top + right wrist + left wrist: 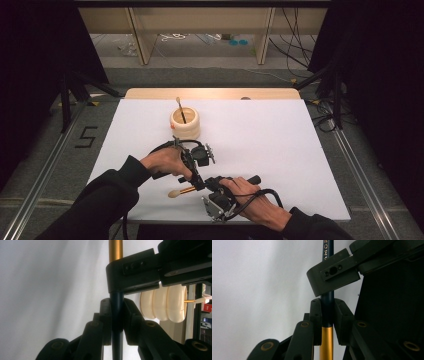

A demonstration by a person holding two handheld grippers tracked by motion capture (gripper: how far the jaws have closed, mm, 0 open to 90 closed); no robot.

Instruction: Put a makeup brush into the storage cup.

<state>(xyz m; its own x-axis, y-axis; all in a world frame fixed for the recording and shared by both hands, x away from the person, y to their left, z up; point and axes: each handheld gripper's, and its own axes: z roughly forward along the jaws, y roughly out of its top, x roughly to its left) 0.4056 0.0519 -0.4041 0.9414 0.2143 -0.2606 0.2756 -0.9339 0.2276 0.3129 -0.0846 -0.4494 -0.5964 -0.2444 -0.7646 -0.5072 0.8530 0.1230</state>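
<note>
A makeup brush with a dark handle, gold ferrule and cream bristles is held level just above the white table near its front edge. Both grippers clamp it. My left gripper comes from the far side and my right gripper from the near side, jaws almost touching. In the left gripper view the left gripper is shut on the handle just past the gold ferrule. In the right gripper view the right gripper is shut on the dark handle, with the ferrule beyond.
A cream ribbed holder stands near the far middle of the white table with another brush upright in it; the holder also appears sideways in the right gripper view. Black curtains and metal frame rails flank the table.
</note>
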